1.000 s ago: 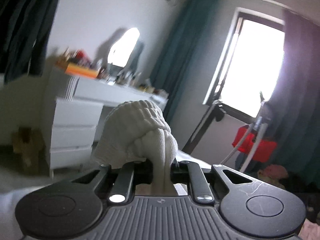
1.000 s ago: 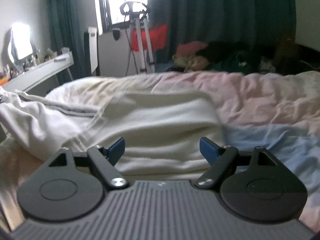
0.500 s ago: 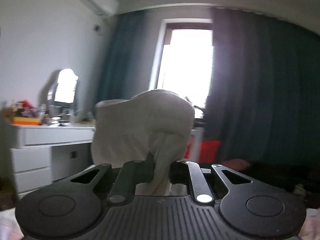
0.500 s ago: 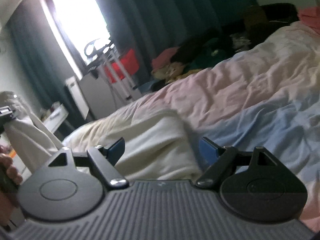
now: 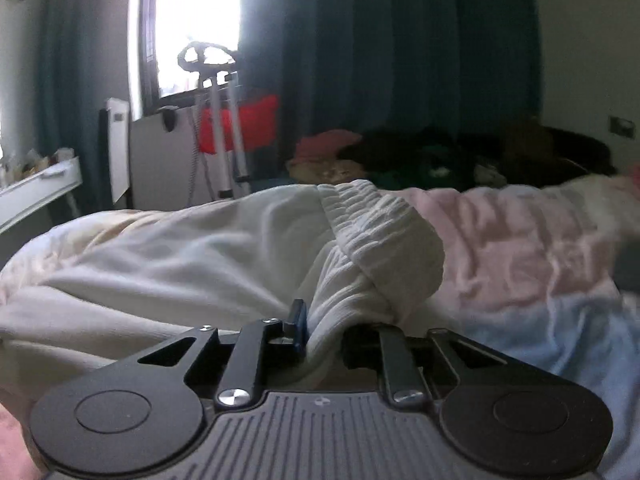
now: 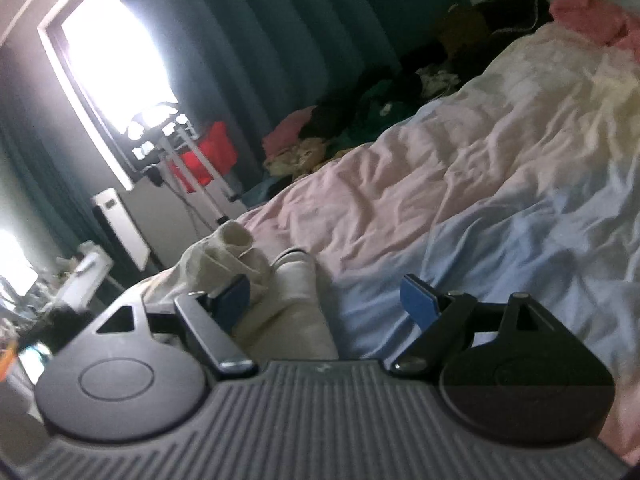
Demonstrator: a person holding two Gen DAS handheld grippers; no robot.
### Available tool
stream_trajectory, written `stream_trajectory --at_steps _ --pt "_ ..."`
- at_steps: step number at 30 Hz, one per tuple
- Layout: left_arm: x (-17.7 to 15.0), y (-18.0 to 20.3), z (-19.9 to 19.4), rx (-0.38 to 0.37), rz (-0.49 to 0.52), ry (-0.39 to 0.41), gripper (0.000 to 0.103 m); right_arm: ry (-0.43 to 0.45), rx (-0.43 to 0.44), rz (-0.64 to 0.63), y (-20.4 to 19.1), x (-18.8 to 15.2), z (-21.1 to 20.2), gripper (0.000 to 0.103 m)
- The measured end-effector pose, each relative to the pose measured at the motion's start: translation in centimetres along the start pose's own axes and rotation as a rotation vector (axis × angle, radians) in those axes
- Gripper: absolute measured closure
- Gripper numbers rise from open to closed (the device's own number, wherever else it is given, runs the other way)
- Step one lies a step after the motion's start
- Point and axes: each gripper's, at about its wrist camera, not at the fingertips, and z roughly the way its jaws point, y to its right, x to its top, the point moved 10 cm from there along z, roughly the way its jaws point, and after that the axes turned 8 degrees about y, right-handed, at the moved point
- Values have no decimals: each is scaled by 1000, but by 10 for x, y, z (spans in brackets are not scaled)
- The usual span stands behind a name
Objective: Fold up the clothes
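From the left wrist view, the left tongs (image 5: 324, 330) are drawn narrow, pinching a bunched fold of the cream garment (image 5: 224, 256). Its ribbed, gathered waistband (image 5: 380, 240) curls over just ahead of the blue pads. The rest of the soft, wrinkled fabric spreads to the left over the bed (image 5: 520, 256), whose cover is crumpled pink and pale blue.

From the right wrist view, the right tongs (image 6: 326, 300) stand wide apart, gripping nothing. The left blue pad (image 6: 234, 306) appears to touch a rumpled cream fold of the garment (image 6: 288, 312), which lies between the fingers at the bed's (image 6: 460, 184) near edge. The right pad hovers over pale blue sheet.
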Motion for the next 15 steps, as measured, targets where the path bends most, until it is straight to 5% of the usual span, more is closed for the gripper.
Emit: stream_trajectory --at_steps 2,4,6,13,15 --pt "-4 -9 -10 -38 43 -15 75 -20 64 50 -6 -4 6 18" --pt "-15 -29 -30 -73 49 -49 41 -51 141 122 -14 -10 13 18" --pt "-23 -53 -58 -110 17 -49 23 -97 206 215 -21 -20 22 18" --pt "-26 -161 -150 -11 -159 3 12 -181 348 409 -38 -42 37 18" --pt "-23 -185 -160 58 -205 31 12 -189 340 420 -39 -46 43 26"
